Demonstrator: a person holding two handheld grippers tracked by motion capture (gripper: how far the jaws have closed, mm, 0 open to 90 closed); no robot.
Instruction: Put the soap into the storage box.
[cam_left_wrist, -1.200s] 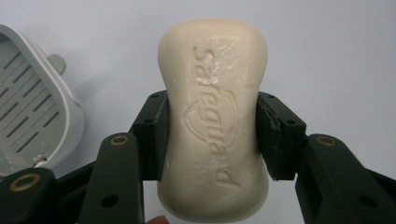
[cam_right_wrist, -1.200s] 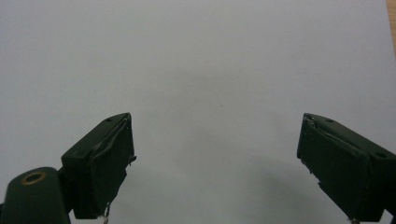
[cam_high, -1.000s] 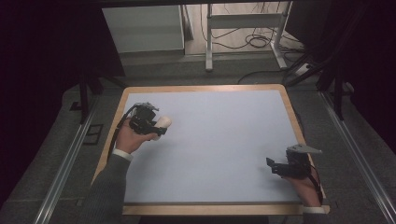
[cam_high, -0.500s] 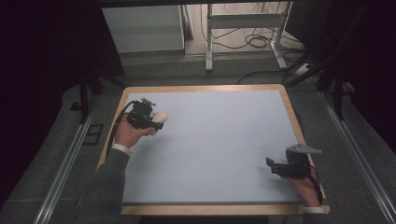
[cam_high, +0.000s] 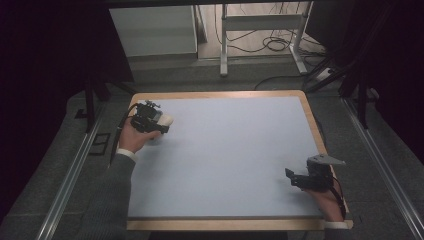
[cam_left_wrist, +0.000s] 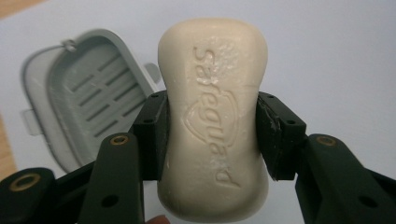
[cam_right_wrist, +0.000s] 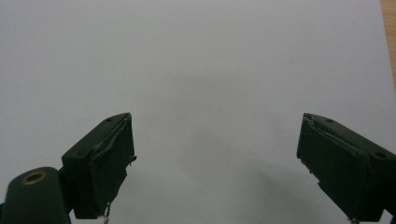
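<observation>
Your left gripper (cam_left_wrist: 212, 140) pinches the soap bar (cam_left_wrist: 212, 116) lengthwise-forward; soap dish (cam_left_wrist: 84, 109) lies just ahead-left below it; right gripper (cam_right_wrist: 215, 163) spread wide, idle, far off.

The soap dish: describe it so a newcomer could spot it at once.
Start at the pale blue table and go to its left side, where the left gripper holds a cream soap bar. Just beyond lies the soap dish: a grey rounded tray with drainage slots, empty.
</observation>
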